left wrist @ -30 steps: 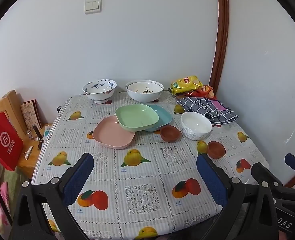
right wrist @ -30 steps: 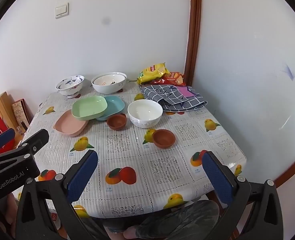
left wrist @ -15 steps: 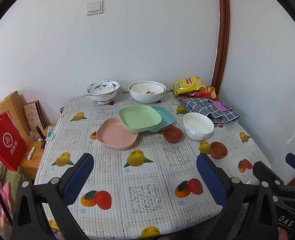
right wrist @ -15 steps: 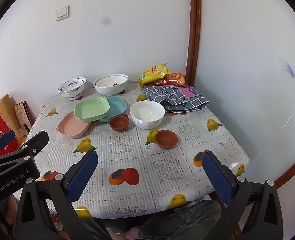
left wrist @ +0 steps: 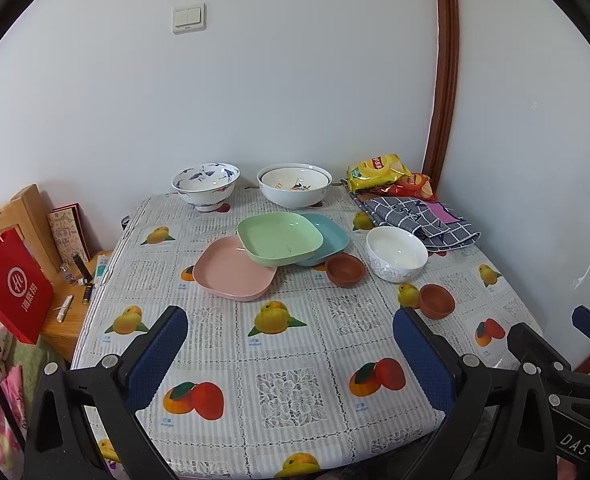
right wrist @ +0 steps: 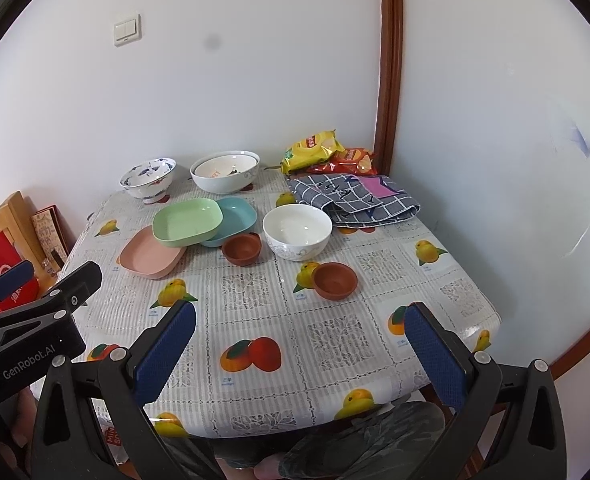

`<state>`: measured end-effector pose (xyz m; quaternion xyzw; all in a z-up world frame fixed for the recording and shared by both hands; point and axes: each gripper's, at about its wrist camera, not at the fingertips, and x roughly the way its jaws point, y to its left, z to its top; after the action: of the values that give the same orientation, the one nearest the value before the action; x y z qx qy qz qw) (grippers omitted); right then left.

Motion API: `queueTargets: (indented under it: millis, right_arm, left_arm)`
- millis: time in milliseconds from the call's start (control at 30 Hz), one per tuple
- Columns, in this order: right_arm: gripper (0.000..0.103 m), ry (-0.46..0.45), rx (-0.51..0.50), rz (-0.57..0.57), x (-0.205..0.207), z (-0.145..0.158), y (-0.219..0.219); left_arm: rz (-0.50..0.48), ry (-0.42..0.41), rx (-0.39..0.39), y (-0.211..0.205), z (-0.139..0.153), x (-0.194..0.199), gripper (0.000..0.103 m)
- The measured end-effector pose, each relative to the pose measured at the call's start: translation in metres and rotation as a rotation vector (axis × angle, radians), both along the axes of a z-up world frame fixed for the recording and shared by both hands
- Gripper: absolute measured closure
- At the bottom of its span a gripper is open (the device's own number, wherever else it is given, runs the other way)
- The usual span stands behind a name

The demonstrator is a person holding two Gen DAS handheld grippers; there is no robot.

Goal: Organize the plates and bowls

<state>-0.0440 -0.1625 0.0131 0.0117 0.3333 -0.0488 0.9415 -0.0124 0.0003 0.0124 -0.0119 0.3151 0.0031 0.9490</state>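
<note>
Green plate overlapping pink plate and blue plate, white bowl beside, two brown bowls apart

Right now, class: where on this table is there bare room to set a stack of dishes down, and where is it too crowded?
Free: the near half of the table, in front of the pink plate and the nearer brown bowl; also the left strip beside the pink plate. Crowded: the middle, where the green plate, blue plate, another brown bowl and white bowl cluster.
</note>
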Motion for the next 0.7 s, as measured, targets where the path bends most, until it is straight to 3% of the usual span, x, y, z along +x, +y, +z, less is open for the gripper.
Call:
queueTargets:
  millis: [700]
  right_arm:
    - [0.000,-0.001,-0.002,-0.004,-0.0002,0.0013,-0.0016]
  left_arm:
    - [0.005,0.007,0.001,-0.0001,0.0028,0.0002,0.000]
